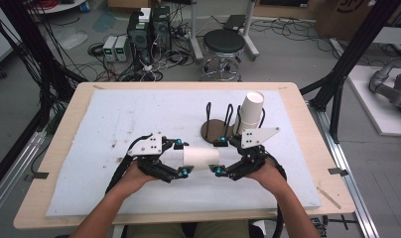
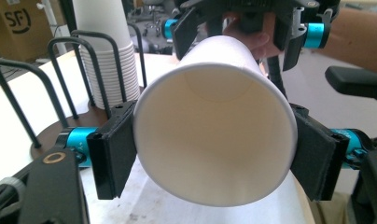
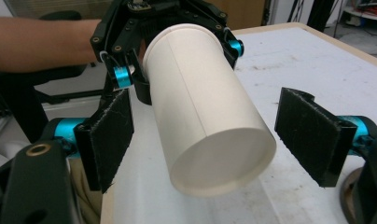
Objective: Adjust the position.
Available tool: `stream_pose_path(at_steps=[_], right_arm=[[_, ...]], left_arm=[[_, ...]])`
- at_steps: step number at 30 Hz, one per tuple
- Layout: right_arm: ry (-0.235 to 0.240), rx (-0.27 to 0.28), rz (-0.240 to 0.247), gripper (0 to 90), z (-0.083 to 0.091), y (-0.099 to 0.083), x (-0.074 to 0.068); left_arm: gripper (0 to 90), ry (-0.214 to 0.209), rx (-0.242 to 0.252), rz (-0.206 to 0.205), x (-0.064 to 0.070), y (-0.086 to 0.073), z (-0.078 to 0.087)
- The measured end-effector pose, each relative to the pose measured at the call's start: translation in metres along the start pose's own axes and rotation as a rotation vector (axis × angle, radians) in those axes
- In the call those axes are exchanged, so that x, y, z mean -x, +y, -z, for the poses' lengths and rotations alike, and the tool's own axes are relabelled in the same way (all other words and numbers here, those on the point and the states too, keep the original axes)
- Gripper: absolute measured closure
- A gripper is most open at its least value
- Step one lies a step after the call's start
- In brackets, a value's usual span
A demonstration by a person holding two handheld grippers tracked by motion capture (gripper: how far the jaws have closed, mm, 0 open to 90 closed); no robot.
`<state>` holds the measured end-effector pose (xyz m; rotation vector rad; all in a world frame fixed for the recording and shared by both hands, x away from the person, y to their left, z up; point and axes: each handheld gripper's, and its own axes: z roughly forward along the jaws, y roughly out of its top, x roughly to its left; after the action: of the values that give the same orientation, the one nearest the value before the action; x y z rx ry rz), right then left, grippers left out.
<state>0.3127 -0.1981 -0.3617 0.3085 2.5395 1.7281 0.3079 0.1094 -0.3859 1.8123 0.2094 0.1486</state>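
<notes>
A white paper cup (image 1: 201, 157) lies on its side just above the white mat, between both grippers. My left gripper (image 1: 182, 158) is shut on its rim end; in the left gripper view the pads (image 2: 114, 149) press both sides of the open mouth of the cup (image 2: 214, 135). My right gripper (image 1: 221, 155) stands open around the base end. In the right gripper view its pads (image 3: 312, 133) sit clear of the cup (image 3: 200, 107), whose closed bottom faces the camera. A stack of white cups (image 1: 250, 111) stands in a black wire holder (image 1: 216, 130) just behind.
The white mat (image 1: 114, 124) covers a wooden table (image 1: 307, 129). Past the table's far edge are a black stool (image 1: 223, 44), computer boxes and cables on the floor. Black frame posts stand at both sides.
</notes>
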Motion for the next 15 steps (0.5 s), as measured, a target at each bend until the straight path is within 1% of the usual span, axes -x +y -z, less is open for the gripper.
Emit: stream_pose_path(at_steps=[3,5,7,8,10,11,13,15], right_arm=[[-0.018,-0.02,0.012,20.0,0.002,0.002,-0.002],[-0.036,-0.039,0.032,20.0,0.003,0.003,-0.002],[-0.045,-0.053,0.047,20.0,0.004,0.005,-0.003],[-0.052,-0.056,0.052,20.0,0.004,0.006,-0.003],[-0.053,-0.073,0.062,20.0,0.005,0.008,-0.003],[-0.056,-0.079,0.069,20.0,0.006,0.009,-0.003],[-0.058,-0.098,0.079,20.0,0.006,0.011,-0.004],[-0.066,-0.123,0.102,20.0,0.005,0.014,-0.004]], left_arm=[[24.7,0.01,-0.042,-0.008,0.0,0.005,0.002],[24.7,0.019,-0.081,-0.013,-0.001,0.008,0.003],[24.6,0.016,-0.111,-0.016,-0.001,0.012,0.003],[24.6,0.024,-0.131,-0.023,-0.001,0.014,0.004],[24.6,0.02,-0.172,-0.04,-0.002,0.019,0.004],[24.6,0.021,-0.182,-0.043,-0.002,0.021,0.004],[24.6,0.02,-0.217,-0.055,-0.003,0.025,0.005],[24.6,0.017,-0.24,-0.06,-0.003,0.028,0.004]])
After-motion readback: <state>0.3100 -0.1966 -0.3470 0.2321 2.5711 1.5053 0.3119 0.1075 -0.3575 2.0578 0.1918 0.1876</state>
